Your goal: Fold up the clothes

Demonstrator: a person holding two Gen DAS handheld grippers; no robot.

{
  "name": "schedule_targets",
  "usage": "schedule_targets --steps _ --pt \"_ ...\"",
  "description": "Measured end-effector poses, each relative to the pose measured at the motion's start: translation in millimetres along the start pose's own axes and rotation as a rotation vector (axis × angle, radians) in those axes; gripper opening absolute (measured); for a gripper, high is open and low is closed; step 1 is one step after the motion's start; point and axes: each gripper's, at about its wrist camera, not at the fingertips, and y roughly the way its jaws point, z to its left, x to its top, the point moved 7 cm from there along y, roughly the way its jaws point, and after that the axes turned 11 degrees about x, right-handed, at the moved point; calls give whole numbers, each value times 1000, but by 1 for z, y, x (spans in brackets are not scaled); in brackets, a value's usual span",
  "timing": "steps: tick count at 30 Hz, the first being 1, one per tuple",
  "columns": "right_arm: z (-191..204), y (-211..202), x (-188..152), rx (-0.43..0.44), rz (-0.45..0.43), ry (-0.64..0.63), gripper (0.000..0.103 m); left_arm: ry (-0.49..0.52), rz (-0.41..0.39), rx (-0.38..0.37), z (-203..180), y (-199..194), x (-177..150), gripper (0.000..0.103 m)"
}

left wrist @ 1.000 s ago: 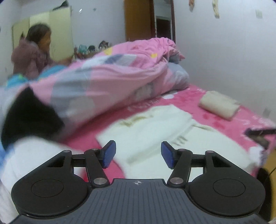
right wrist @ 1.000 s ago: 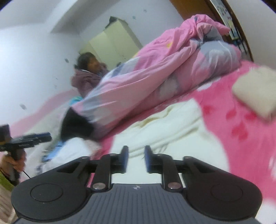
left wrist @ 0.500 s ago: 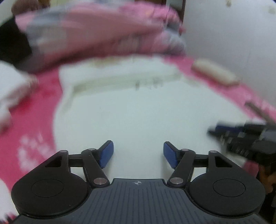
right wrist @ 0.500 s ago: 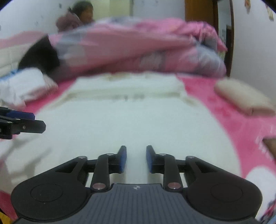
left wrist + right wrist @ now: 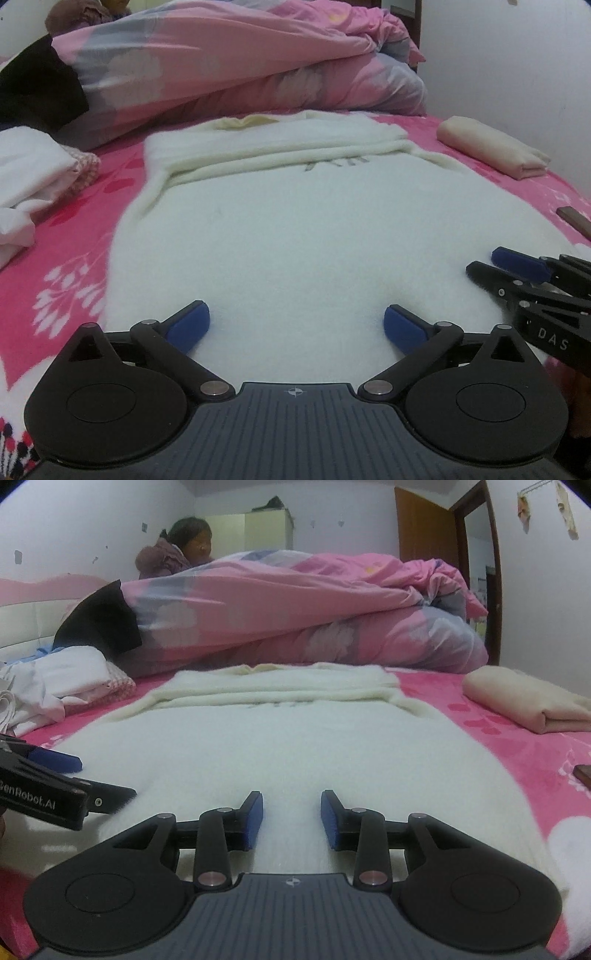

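Left wrist view: one left tool (image 5: pixel 296 325), jaws opening wide, nothing gripped, over one cream sweater (image 5: pixel 295 229) spread on the pink bed (image 5: pixel 66 236). One folded beige garment (image 5: pixel 487 147); one pink duvet (image 5: pixel 221 62); right tool (image 5: pixel 517 267) cut off at the edge.

Right wrist view: one right tool (image 5: pixel 291 821), jaws opening, partly apart, holding nothing, cream sweater between. One white clothes pile (image 5: pixel 62 686); one person (image 5: pixel 177 552), half hidden.

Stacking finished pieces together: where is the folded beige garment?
The folded beige garment lies on the pink bedsheet, right of the white sweater in both wrist views, near the pink duvet.
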Motion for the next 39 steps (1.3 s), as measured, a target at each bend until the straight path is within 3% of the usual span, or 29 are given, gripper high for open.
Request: schedule_targets --steps 7,9,12,14,18,22,39 --pt "1 -1 5 8 18 35 47 -8 -4 -2 1 -3 -2 102" --pt "1 -1 11 31 40 68 71 -9 -9 -1 1 -4 -3 102" --pt "2 4 30 41 49 114 98 -5 -5 -1 0 -2 -3 103" --pt "1 9 40 3 48 110 103 0 7 1 0 -2 -3 103" --pt "-5 35 30 -81 194 124 103 1 18 2 0 -3 -2 103" --pt "1 37 25 -112 204 81 103 -8 27 -3 2 -3 -1 103" --pt "-1 32 25 -102 195 112 103 -39 84 -14 6 -1 2 103"
